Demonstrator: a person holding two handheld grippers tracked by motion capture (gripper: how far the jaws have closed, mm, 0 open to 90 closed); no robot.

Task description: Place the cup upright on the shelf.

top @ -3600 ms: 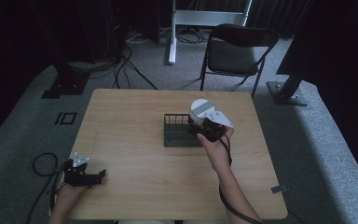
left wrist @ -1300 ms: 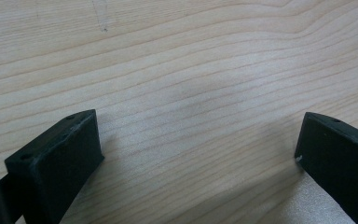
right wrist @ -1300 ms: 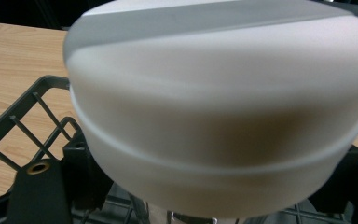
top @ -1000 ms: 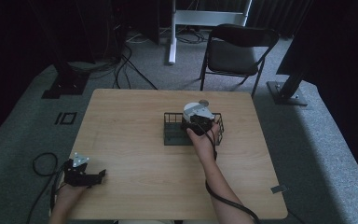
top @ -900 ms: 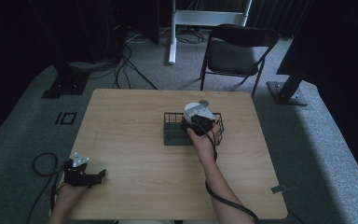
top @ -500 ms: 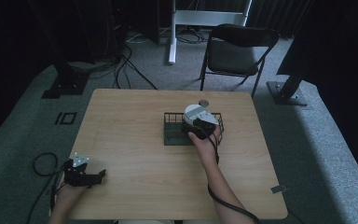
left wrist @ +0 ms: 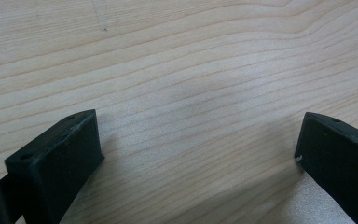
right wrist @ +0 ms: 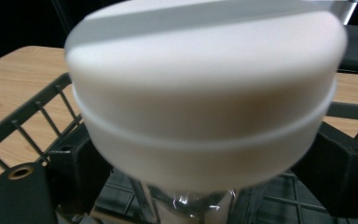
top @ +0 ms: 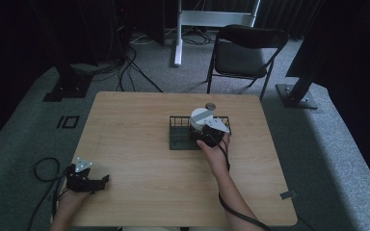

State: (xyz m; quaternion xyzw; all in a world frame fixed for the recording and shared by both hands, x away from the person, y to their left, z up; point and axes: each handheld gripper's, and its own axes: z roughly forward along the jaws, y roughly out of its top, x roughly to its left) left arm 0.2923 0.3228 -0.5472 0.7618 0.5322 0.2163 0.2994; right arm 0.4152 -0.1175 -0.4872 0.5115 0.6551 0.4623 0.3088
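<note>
White-lidded, one jar [right wrist: 205, 107] sits gripped in the right gripper [top: 207, 136] over one wire basket [top: 177, 137]; left gripper [left wrist: 198, 154] fingers wide.

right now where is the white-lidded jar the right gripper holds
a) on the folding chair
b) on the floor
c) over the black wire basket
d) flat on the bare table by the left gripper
c: the right gripper grips the white-lidded jar over the black wire basket, whose bars show around the jar in the right gripper view.
</note>
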